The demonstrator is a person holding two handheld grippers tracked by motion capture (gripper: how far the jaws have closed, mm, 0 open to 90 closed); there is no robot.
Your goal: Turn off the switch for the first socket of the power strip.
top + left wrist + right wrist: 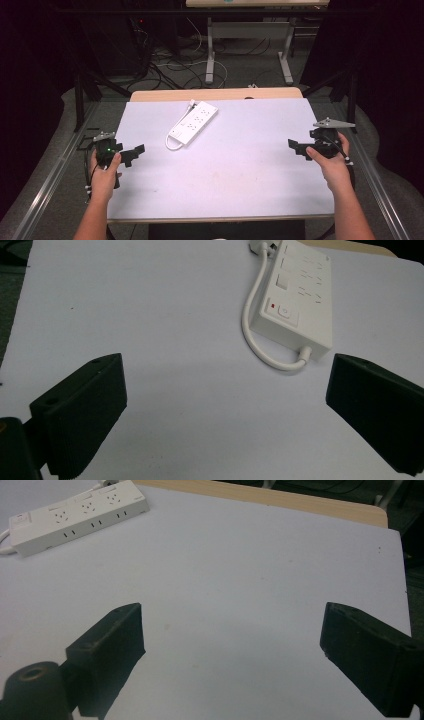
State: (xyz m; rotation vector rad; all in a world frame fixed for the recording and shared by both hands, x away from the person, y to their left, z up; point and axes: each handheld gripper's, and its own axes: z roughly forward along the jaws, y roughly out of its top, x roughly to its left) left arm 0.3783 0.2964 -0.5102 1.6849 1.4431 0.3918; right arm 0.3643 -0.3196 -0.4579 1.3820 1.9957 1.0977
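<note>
The white power strip (193,123) lies flat on the far-left part of the white worktop (240,170), set at a slant, with its short white cable (172,142) looped from the near end and curled back alongside the housing. Nothing is held or touched.

Several risks can be judged from this layout. The strip is smooth and light, so it could be pushed along the worktop rather than gripped if only one side is met first. The looped cable could be snagged by a finger and the strip dragged or swung round. The rocker switch (284,312) at the near end could be pressed by accident if the grip is taken there.

The left gripper (134,154) is held low at the left edge of the worktop, aimed toward the strip, which is seen just ahead of it in the left gripper view; its fingers (82,410) are spread wide apart. The right gripper (296,147) is held at the right edge, well apart from the strip, pointed inward, its fingers (107,652) likewise spread wide with nothing between them.
</note>
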